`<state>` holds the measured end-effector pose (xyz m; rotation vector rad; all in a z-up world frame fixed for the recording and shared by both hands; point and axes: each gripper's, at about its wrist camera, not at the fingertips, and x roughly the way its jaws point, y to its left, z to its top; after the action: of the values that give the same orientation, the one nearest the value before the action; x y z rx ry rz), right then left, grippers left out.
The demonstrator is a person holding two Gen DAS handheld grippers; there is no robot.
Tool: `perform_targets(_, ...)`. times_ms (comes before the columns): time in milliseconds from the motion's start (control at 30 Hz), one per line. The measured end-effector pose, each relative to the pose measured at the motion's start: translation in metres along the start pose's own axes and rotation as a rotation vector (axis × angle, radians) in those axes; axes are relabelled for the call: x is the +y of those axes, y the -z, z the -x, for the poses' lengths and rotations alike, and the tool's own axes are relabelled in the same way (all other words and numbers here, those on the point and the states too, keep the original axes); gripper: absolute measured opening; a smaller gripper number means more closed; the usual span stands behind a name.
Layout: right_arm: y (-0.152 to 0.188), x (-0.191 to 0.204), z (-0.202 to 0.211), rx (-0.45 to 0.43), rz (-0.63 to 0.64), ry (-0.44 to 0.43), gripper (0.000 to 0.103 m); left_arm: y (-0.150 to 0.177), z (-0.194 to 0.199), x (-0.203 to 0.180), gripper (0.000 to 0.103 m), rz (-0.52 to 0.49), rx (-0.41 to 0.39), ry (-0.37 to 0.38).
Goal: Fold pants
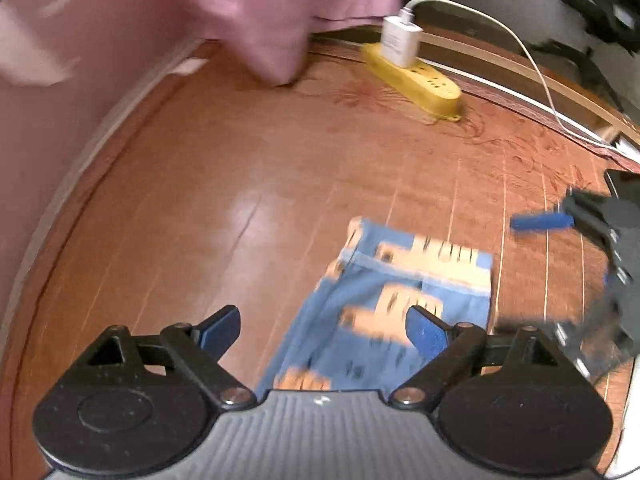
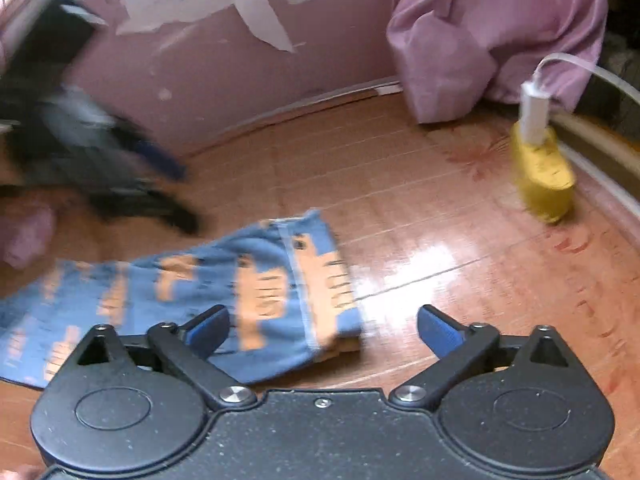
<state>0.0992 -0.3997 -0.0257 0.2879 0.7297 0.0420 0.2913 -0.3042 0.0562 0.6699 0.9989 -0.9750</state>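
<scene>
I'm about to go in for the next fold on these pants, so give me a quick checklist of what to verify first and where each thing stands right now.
1. Left gripper open and empty: ok, jaws spread with nothing between them.
2. Right gripper open and empty: ok, jaws wide apart.
3. Blue pants lying on the wooden floor, within view of both cameras: ok.
4. Pants flat and smooth: cannot tell, both views are motion-blurred.
5. Yellow power strip and white charger cable apart from the pants: ok.
6. Pink cloth apart from the pants: ok, it sits back by the wall.
</scene>
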Motion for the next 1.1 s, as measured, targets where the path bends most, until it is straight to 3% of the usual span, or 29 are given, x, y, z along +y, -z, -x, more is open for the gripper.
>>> perform_targets(100,0.000,-0.012,0.001,0.038,-0.114,-0.080,0.075,-0.018,-0.022,0.018,0.077,0.028,-0.040,0.077)
perform_targets(200,0.002,-0.022,-0.003,0.072,-0.184,-0.071,0.057,-0.028,-0.038,0.034,0.067,0.073,-0.009,0.151)
perform_targets(400,0.007,-0.045,-0.011,0.115,-0.355,-0.112,0.051,-0.035,-0.059,0.045,0.054,0.061,0.076,0.267)
perform_targets(500,0.008,-0.046,-0.013,0.121,-0.393,-0.148,0.052,-0.037,-0.071,0.039,0.053,0.047,0.103,0.294)
perform_targets(567,0.010,-0.050,-0.015,0.120,-0.438,-0.183,0.052,-0.040,-0.078,0.032,0.044,0.033,0.121,0.300)
perform_targets(800,0.011,-0.055,-0.017,0.084,-0.456,-0.198,0.052,-0.040,-0.075,0.015,0.017,-0.036,0.085,0.227)
perform_targets(933,0.010,-0.053,-0.018,0.074,-0.424,-0.181,0.042,-0.027,-0.060,0.000,0.014,-0.122,0.003,0.147)
perform_targets(1000,0.010,-0.052,-0.019,0.078,-0.402,-0.156,0.027,-0.020,-0.053,-0.012,0.013,-0.178,-0.038,0.101)
perform_targets(1100,0.009,-0.050,-0.019,0.081,-0.371,-0.134,0.026,-0.010,-0.044,-0.027,0.013,-0.244,-0.091,0.028)
